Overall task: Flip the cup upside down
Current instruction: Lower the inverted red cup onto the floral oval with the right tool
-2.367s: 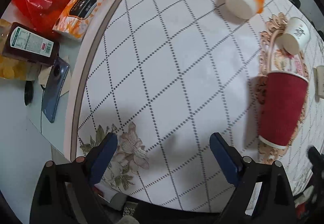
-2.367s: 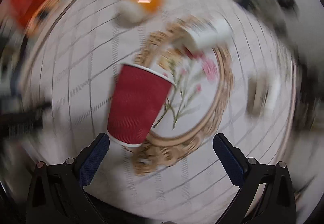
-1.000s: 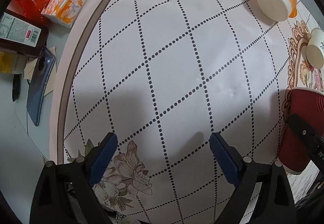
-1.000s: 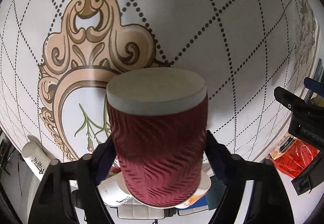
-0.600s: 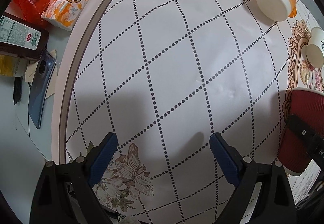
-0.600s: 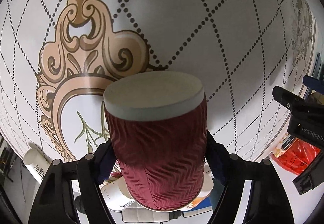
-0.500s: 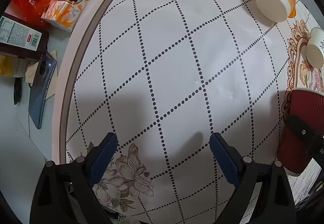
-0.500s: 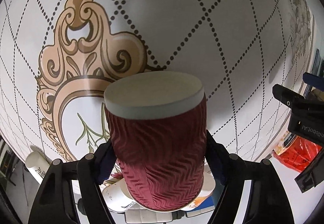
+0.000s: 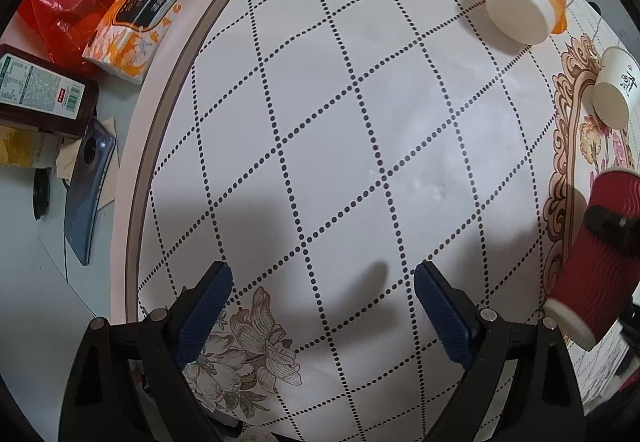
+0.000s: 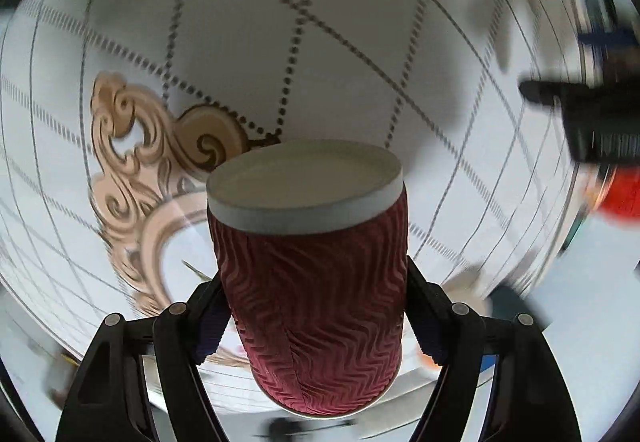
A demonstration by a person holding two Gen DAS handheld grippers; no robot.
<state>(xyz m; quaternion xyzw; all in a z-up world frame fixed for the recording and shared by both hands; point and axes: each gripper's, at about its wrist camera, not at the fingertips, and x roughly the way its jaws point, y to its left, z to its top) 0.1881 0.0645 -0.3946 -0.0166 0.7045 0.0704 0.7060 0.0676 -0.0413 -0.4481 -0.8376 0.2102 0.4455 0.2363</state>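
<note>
Red ribbed cup (image 10: 316,274) pinched in right gripper (image 10: 316,316), white base pointing away from the camera, tilted above the tablecloth (image 9: 360,102).
Left gripper (image 9: 323,306) spread wide, holding nothing, low over bare cloth; cloth edge off to its left, orange tub (image 9: 524,4) and white cup (image 9: 614,86) far ahead-right.

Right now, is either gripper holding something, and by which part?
The right gripper holds the red ribbed paper cup by its side wall, white base pointing away. The left gripper holds nothing.
</note>
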